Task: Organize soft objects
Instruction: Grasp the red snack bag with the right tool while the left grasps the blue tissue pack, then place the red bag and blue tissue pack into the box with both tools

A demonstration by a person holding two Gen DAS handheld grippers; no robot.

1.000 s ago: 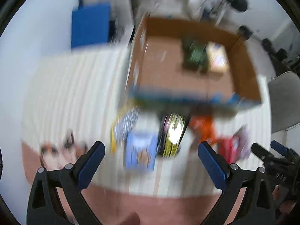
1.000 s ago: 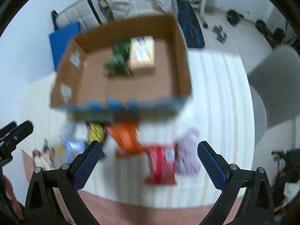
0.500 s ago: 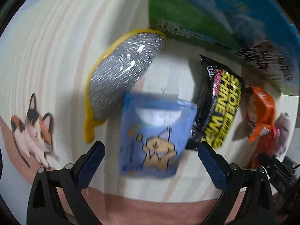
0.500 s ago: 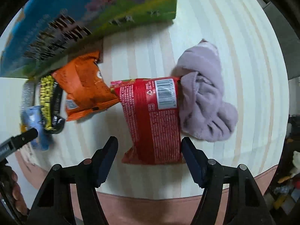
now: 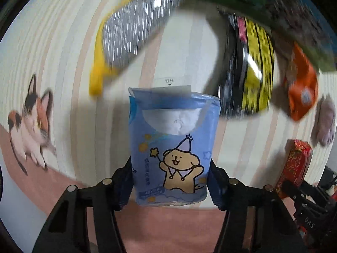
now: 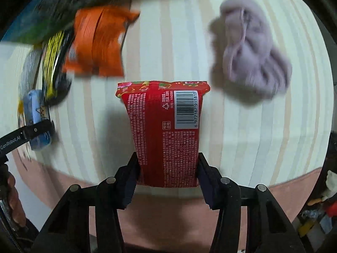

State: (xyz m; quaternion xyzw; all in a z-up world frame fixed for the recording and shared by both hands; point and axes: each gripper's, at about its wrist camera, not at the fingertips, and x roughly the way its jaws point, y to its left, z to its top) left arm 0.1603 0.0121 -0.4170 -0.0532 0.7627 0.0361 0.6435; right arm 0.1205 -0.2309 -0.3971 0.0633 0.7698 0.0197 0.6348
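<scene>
Your left gripper [image 5: 170,182] fingers just closed on blue tissue pack [image 5: 171,147]; right gripper [image 6: 167,174] fingers just closed on red packet [image 6: 166,135] — both packs pinched at near end, over striped tabletop [image 6: 252,139]. Still loose: silver pouch [image 5: 134,27], black-yellow packet [image 5: 250,71], orange packet [image 6: 99,42], lilac cloth [image 6: 252,48]. Sorting looks early — neither held pack placed yet.

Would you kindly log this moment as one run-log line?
left gripper: closing on blue tissue pack | right gripper: closing on red packet | still on mat: purple cloth, orange packet
</scene>
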